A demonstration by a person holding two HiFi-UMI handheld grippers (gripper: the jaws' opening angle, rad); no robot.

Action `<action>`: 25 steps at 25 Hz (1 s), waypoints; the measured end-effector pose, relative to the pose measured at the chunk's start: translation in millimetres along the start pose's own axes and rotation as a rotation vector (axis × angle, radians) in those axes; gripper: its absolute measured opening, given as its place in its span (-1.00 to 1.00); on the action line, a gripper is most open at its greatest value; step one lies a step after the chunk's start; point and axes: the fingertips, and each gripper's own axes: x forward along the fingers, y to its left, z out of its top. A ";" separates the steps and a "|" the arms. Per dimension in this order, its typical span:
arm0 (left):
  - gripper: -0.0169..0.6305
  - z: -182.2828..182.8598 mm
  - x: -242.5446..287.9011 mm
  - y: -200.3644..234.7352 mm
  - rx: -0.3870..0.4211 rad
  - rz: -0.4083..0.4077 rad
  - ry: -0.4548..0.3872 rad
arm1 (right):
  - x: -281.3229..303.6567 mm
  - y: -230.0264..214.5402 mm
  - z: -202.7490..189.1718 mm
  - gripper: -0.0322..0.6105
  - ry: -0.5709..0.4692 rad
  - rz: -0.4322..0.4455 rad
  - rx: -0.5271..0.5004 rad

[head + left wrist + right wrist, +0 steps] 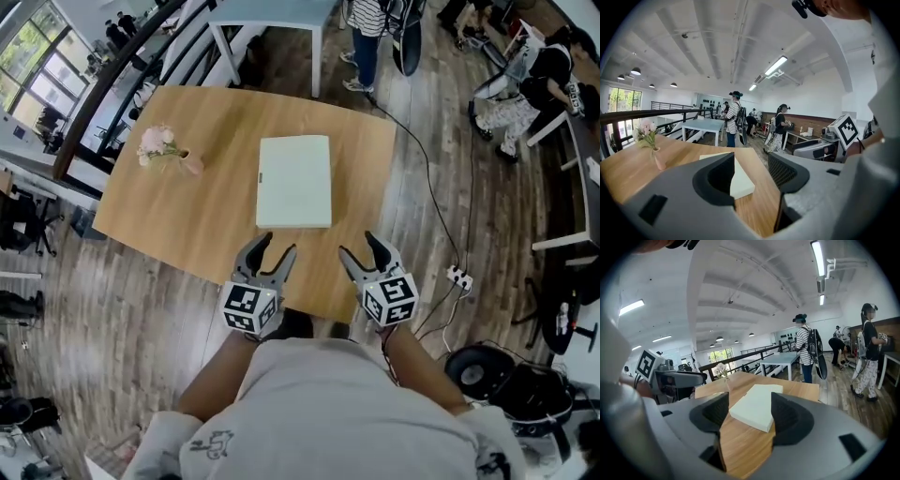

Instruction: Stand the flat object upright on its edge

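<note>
Both tools are up and ready: the left gripper [279, 246] hangs with its jaws spread wide and nothing between them but air and tabletop, and the right gripper [359, 246] matches it, jaws well apart and empty too. They hover side by side over the near edge of the wooden table [187, 225], both noses aimed forward, and I'd say that's deliberate, because dead ahead of them lies the flat object [294, 181], a pale rectangular slab, face down flat on the wood near the middle of the table, its short near edge closest to the two tools and clear of both. Nothing has touched it; the job looks to be at the very start. Two open jaws facing one slab suggests one will lift an edge while the other steadies it. Off to the left, well apart from the slab, a small vase of pink flowers [164, 150] leans on the table, far enough out that it shouldn't get knocked. People [366, 37] mill about beyond the far end, away from the action.
</note>
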 end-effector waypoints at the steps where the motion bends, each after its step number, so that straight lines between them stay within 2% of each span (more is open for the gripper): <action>1: -0.28 -2.6 6.4 9.0 -0.004 -0.005 0.012 | 10.2 -2.6 -2.2 0.00 0.013 0.000 0.012; 13: -0.24 -47.3 78.0 102.1 -0.070 -0.030 0.161 | 114.3 -43.7 -40.9 0.00 0.172 -0.033 0.121; 18: -0.21 -88.3 110.5 142.7 -0.177 -0.038 0.279 | 162.2 -60.9 -63.4 0.00 0.247 -0.039 0.108; 25: -0.19 -126.0 150.4 188.1 -0.227 -0.018 0.380 | 222.6 -87.2 -84.7 0.00 0.332 -0.048 0.130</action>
